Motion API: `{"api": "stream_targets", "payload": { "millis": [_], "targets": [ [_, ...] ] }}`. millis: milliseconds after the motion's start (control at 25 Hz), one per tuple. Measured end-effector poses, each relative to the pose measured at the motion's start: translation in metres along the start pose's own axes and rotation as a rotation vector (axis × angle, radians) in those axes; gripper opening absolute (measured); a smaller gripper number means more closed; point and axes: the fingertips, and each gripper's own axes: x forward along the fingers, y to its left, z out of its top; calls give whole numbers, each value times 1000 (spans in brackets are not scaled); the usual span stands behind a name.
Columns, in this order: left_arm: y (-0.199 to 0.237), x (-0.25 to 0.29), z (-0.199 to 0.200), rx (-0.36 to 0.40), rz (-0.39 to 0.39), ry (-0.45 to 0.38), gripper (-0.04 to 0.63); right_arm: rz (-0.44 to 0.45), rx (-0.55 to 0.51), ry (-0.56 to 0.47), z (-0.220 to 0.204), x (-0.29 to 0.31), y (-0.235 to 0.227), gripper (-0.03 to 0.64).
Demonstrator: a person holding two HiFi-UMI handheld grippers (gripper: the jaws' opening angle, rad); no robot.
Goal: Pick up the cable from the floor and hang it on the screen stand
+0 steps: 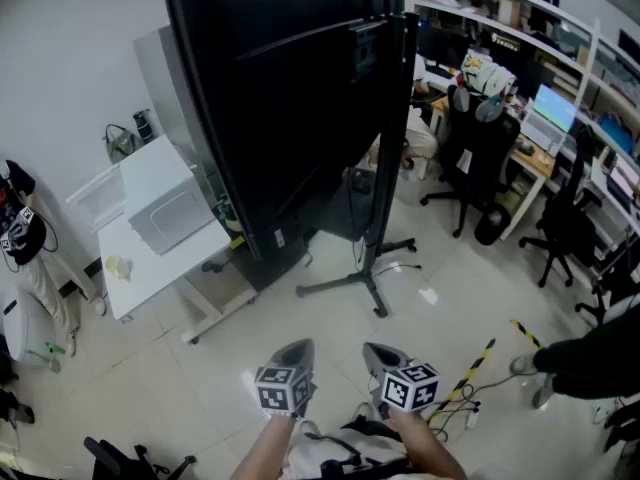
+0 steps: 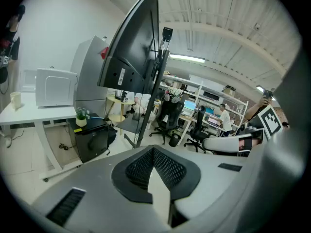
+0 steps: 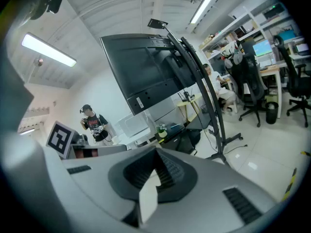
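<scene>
Cable [image 1: 452, 411] on the floor tiles just right of the right gripper [image 1: 381, 354], in thin dark loose loops with a pale plug end, so no single long axis to read. Beside it, a yellow-and-black striped strip [image 1: 472, 366] running diagonally away toward the right. Both grippers low in the head view, side by side, aimed toward the screen stand [image 1: 376, 230]. Fingers of the left gripper [image 1: 298, 351] closed together on nothing; fingers of the right likewise closed and empty. Stand pole upright, legs spread flat on the tiles, big dark screen [image 1: 270, 98] mounted on it and tilted. Bare floor [image 1: 330, 328] between the grippers and the stand legs. To the left, a white counter [image 1: 150, 258] with a closed white box [image 1: 165, 203] on top, contents hidden. To the right, black office chairs [image 1: 480, 153] and desks closing off that side. Behind them, shelves [image 1: 510, 13] packed with small items too blurred to name. At the right edge, a person [image 1: 590, 360] in dark clothing, near the cable's side of the floor.
</scene>
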Motion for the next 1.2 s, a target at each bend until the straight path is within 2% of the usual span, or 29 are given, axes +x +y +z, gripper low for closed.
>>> {"api": "stream_targets", "payload": {
  "millis": [560,960,1200],
  "targets": [
    [-55,59,-2,40,-29,38,0,-39,31,-27,19,-34,-72,5],
    [-70,89,0,46,11,28,0,-76,41,-42,34,-59,-134,5],
    [-72,118,8,54,11,22,0,-59,37,-38,38,-47,-148,5]
  ]
}}
